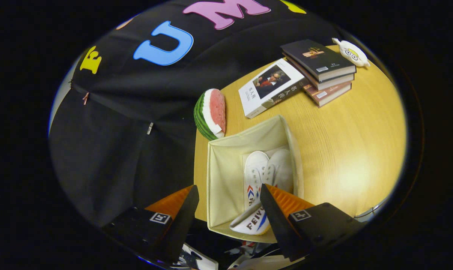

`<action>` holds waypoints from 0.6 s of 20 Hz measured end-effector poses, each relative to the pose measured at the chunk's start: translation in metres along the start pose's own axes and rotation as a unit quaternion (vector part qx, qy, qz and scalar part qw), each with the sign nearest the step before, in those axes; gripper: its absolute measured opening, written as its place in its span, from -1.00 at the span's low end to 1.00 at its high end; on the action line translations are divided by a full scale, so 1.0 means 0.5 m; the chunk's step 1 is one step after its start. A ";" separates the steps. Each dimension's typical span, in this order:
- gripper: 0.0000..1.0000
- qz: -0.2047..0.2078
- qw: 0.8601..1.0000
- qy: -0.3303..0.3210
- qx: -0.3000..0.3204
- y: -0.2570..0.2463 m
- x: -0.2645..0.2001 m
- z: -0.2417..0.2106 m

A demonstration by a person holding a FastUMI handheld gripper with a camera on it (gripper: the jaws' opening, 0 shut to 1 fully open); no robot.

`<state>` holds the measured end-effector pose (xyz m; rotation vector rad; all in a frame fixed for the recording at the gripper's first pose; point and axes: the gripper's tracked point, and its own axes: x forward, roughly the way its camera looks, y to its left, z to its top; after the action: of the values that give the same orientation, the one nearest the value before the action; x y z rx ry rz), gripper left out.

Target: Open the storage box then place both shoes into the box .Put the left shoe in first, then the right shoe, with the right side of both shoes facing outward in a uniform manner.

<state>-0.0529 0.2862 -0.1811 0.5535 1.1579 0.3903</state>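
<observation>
A beige fabric storage box [226, 157] stands open on the wooden table [354, 150], close to the table's edge by the black cloth. Inside it lie two white canvas shoes [265, 170] side by side, toes pointing away from me. A heel with a lettered patch [253, 223] rests against the box's near wall, right beside one finger. My gripper [229, 187] hovers above the box's near half, open, with nothing held between its fingers. The nearer part of the shoes is hidden behind one finger [277, 217].
A toy watermelon slice [211, 112] stands just beyond the box. Farther back lie a white book [271, 88], a stack of dark books [320, 71] and a small white toy with eyes [352, 52]. Bare tabletop stretches beside the box, away from the cloth.
</observation>
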 end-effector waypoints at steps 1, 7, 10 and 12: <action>0.98 -0.008 1.000 -0.018 -0.022 -0.006 -0.015 0.014; 0.97 -0.043 0.991 -0.094 -0.083 -0.049 -0.116 0.057; 0.98 -0.072 0.985 -0.121 -0.099 -0.107 -0.155 0.079; 0.98 -0.089 0.981 -0.140 -0.104 -0.144 -0.182 0.100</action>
<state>-0.0383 0.1673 -0.1412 0.3060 0.8750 0.2649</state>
